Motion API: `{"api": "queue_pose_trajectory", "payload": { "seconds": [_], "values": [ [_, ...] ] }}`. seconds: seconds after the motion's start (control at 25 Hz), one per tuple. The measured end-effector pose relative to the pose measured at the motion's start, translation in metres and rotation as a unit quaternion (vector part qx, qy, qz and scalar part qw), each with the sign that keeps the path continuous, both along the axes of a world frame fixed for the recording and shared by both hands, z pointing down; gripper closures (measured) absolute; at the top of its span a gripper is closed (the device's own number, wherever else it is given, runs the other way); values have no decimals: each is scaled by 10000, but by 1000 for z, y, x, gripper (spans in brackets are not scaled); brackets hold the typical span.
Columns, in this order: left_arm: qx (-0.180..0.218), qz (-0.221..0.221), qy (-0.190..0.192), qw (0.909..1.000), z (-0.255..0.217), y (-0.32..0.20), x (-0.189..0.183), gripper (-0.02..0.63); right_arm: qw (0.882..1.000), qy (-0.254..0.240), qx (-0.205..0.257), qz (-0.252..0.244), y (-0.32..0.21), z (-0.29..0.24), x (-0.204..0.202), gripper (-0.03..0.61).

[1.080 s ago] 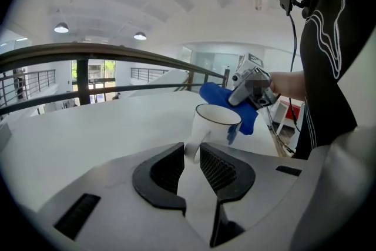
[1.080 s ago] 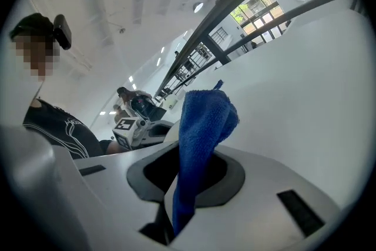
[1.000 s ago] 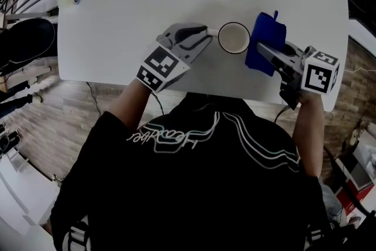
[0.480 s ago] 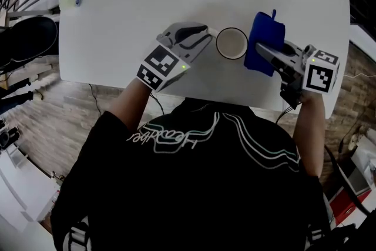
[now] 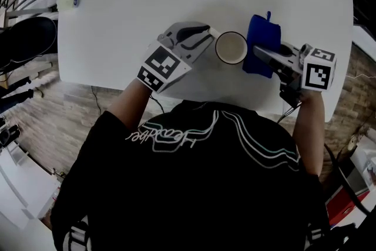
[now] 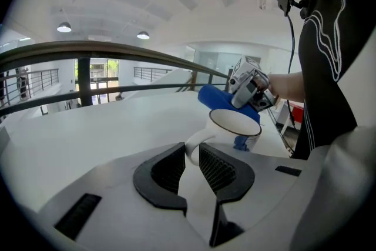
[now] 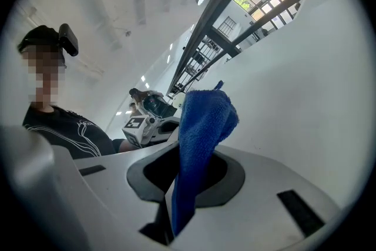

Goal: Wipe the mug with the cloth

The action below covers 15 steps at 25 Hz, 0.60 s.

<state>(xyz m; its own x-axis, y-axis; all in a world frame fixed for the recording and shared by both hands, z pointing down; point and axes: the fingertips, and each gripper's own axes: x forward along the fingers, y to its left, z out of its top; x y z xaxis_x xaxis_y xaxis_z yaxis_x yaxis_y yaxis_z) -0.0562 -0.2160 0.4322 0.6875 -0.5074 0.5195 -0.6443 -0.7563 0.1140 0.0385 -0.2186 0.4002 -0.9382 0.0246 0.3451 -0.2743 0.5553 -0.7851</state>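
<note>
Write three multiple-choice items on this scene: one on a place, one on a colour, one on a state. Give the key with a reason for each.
1. In the head view, where is the cloth relative to the mug?
A. To its left
B. To its right
C. Inside it

2. What colour is the cloth?
A. Red
B. Yellow
C. Blue

3. What is the state of the right gripper?
A. Shut on the cloth
B. Open and empty
C. Shut on the mug

Key:
1 B: the head view shows the cloth close beside the mug on its right.
2 C: the cloth shows blue in all three views.
3 A: the right gripper view shows the cloth pinched between its jaws.
</note>
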Motion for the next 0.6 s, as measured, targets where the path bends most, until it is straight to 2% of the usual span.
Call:
{"api": "queue_pose_trajectory", "payload": {
  "seconds": [0.6],
  "values": [
    [-49,-87,99,9999,-1,-7,5,535,9943,951,80,-474,0,40,-8,525]
  ]
}}
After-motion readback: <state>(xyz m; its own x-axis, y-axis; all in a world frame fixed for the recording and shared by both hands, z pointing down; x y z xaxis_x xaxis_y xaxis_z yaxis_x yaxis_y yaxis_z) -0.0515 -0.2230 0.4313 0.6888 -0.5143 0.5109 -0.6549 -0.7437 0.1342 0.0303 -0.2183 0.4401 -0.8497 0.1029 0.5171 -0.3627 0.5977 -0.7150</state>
